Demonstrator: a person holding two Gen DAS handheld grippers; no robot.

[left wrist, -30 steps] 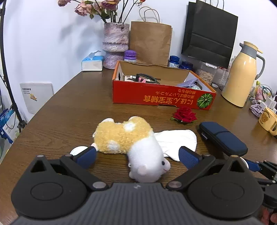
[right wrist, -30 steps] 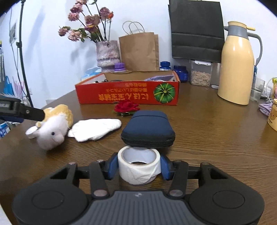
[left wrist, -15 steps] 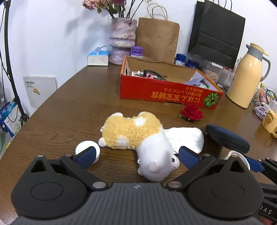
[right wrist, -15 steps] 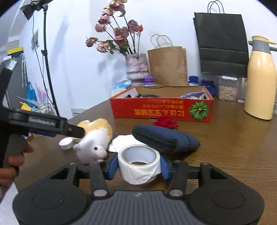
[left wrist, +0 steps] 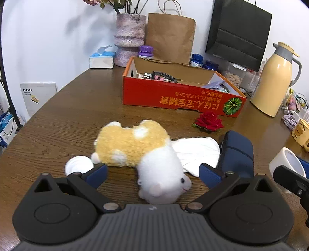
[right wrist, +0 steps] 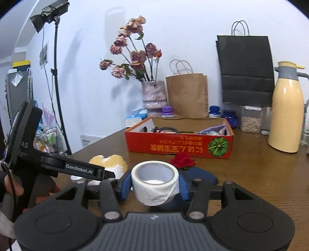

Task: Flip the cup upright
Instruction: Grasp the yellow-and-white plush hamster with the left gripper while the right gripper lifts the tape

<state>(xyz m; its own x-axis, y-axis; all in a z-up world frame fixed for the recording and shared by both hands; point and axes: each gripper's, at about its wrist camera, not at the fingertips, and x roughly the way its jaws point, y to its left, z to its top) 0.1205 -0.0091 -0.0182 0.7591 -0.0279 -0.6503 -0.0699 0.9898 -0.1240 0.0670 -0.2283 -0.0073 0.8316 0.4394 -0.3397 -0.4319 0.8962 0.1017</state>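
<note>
A brown wooden table (left wrist: 77,108) with a rounded edge stretches ahead of the jaws, and it meets a plain white wall (left wrist: 58,29) at the far side. A black paper bag (right wrist: 245,71) hangs flat on that wall, ahead and to the right of the jaws. To the far left of the jaws, a black light stand (right wrist: 58,92) rises from beside the table, with a dark lamp head (right wrist: 49,16) at its top, pointing left. Low on the wall, left of the jaws, sits a white panel (left wrist: 37,97) with a small sticker. The room is evenly and brightly lit, and soft shadows fall on the wall.
</note>
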